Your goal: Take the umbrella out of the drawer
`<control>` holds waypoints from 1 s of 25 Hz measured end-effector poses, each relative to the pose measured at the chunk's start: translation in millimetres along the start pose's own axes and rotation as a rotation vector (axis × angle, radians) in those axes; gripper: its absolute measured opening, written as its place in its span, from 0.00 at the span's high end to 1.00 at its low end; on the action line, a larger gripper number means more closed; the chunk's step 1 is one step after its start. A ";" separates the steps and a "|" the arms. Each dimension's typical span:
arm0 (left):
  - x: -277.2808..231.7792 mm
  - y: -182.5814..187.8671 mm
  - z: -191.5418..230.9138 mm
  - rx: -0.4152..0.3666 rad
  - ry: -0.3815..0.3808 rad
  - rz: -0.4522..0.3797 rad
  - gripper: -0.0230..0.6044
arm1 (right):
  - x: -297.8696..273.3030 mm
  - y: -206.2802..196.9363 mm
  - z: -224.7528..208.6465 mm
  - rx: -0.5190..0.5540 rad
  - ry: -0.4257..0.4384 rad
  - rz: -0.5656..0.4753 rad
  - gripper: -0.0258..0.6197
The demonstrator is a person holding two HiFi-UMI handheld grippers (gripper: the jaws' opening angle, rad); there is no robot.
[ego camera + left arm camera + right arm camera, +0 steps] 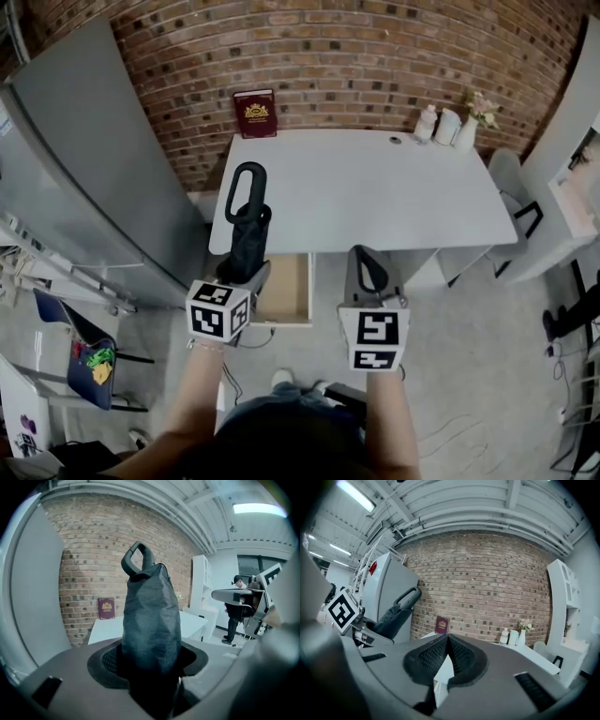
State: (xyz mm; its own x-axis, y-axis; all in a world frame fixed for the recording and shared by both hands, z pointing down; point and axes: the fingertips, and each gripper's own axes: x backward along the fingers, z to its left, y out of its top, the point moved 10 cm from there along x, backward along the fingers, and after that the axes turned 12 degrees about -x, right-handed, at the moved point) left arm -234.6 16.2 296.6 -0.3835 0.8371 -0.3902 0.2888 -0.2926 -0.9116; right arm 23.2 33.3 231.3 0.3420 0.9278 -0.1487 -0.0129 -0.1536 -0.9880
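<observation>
A black folded umbrella (249, 234) in its sleeve, with a loop handle (246, 190) on top, stands upright in my left gripper (247, 274). The jaws stand wide and press on its lower end. In the left gripper view the umbrella (152, 616) fills the middle and rises out of the left gripper (152, 670). It hangs above the open wooden drawer (287, 292) under the white table (375, 192). My right gripper (371, 267) is shut with nothing in it, to the right of the drawer. In the right gripper view the right gripper's (447, 639) pads meet, and the umbrella (396, 613) shows at the left.
A maroon book (254, 114) leans on the brick wall at the table's back. Two white bottles and a vase of flowers (450, 126) stand at the back right corner. A tall grey cabinet (84, 169) is at the left, a chair (511, 183) at the right. A person (234, 616) stands far off.
</observation>
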 end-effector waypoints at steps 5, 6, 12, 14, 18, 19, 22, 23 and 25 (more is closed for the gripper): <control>10.9 27.6 3.6 -0.023 0.024 -0.084 0.57 | 8.1 11.2 0.5 0.010 0.009 -0.032 0.97; 12.9 33.1 3.9 -0.027 0.027 -0.104 0.57 | 8.8 13.7 0.6 0.013 0.010 -0.041 0.97; 29.1 65.7 5.7 -0.061 0.044 -0.240 0.57 | 12.6 29.0 1.8 0.021 0.007 -0.093 0.97; 35.3 73.7 7.2 -0.073 0.043 -0.290 0.57 | 13.9 33.7 2.6 0.024 0.003 -0.111 0.97; 46.9 89.2 10.3 -0.109 0.057 -0.383 0.57 | 16.6 48.1 2.7 0.030 0.003 -0.154 0.97; 49.3 92.7 10.5 -0.123 0.064 -0.402 0.57 | 17.0 51.6 2.2 0.028 0.003 -0.163 0.97; 54.3 99.5 9.9 -0.147 0.084 -0.463 0.57 | 18.8 59.5 0.2 0.023 0.000 -0.190 0.97; 55.6 100.4 10.0 -0.147 0.086 -0.483 0.57 | 19.3 61.6 -0.3 0.024 0.002 -0.203 0.97; 57.7 100.3 10.9 -0.137 0.082 -0.512 0.57 | 20.5 64.1 -0.4 0.024 0.012 -0.234 0.97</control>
State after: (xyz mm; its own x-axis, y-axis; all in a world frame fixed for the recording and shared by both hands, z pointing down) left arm -237.3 30.1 181.2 -0.4369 0.8919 0.1166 0.1971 0.2213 -0.9551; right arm 29.8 42.4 164.9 0.3498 0.9330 0.0847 0.0459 0.0732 -0.9963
